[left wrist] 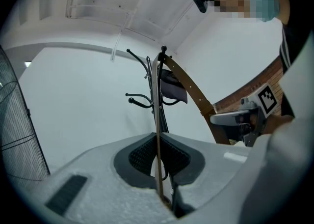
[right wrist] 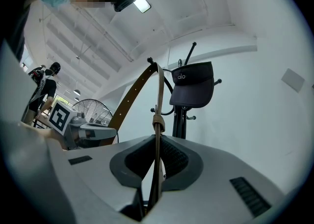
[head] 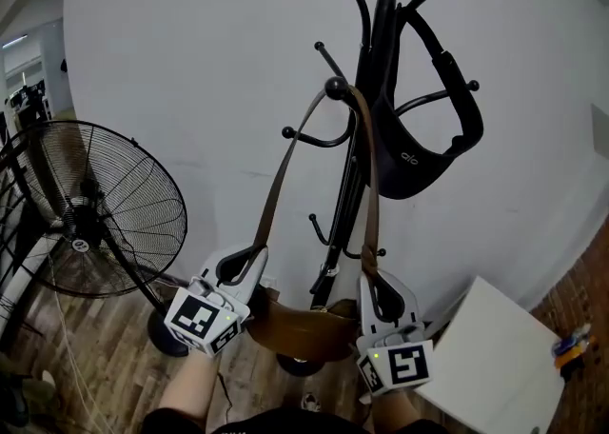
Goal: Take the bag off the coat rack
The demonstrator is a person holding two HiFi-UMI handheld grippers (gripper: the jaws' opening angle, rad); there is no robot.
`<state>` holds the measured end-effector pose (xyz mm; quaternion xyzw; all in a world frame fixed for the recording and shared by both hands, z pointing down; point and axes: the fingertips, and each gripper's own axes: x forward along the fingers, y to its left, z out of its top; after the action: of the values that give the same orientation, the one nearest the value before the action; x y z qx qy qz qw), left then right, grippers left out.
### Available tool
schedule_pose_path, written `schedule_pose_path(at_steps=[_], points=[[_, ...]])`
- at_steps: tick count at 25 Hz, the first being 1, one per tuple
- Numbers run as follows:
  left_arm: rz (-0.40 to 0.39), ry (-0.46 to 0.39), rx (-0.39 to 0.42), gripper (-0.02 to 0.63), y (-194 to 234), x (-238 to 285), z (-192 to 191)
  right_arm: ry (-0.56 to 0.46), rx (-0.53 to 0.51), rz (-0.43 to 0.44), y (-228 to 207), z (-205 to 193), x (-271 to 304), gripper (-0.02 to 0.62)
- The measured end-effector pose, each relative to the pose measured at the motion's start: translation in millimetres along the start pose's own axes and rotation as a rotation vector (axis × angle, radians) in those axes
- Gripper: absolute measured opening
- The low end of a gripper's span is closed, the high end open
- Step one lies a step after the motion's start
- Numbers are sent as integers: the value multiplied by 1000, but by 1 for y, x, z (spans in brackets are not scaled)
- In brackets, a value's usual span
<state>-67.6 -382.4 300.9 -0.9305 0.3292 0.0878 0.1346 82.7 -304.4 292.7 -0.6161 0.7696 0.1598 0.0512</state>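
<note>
Two grippers, both clamped on one strap. Brown bag (head: 300, 329) hangs low in the head view, at 6 o'clock of the coat rack (head: 366, 128) pole and in front of the rack's foot; can't tell if it touches the pole. The strap (head: 276, 185) rises from both ends of the bag and meets over a ball-tipped hook (head: 335, 88) at 12 o'clock of the bag, so the bag is not yet off the rack.

The left gripper (head: 249, 259) sits at 10 o'clock of the bag. Jaws almost together, pinching the left run of strap. Its own view shows the strap edge-on between the dark ribbed pads (left wrist: 142, 156). The right gripper (head: 381, 282) sits at 2 o'clock of the bag. Jaws narrow too, gripping the right run just under a small strap keeper (right wrist: 157, 122). Both grippers tilt a bit upward toward the rack.

Black visor (head: 419, 156) hangs on the rack at 3 o'clock of the hook, just beside the strap's right run. Pedestal fan (head: 95, 204) stands at 9 o'clock of the rack, well apart. White box (head: 500, 361) at 4 o'clock of the bag, near the right gripper. Wood floor (head: 86, 365) below, white wall (head: 190, 42) behind, brick (head: 585, 299) at the right edge.
</note>
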Motion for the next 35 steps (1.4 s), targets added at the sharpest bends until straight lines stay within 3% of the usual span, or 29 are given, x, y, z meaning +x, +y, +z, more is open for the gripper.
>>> schedule_pose_path(at_steps=[22,35], points=[[16,-14,14,17,-8,-45,30,-53,-19,12,23,35,-25,28],[4,25,-60,18,-29,-96,7,40,31,10,57,10,-63,29]])
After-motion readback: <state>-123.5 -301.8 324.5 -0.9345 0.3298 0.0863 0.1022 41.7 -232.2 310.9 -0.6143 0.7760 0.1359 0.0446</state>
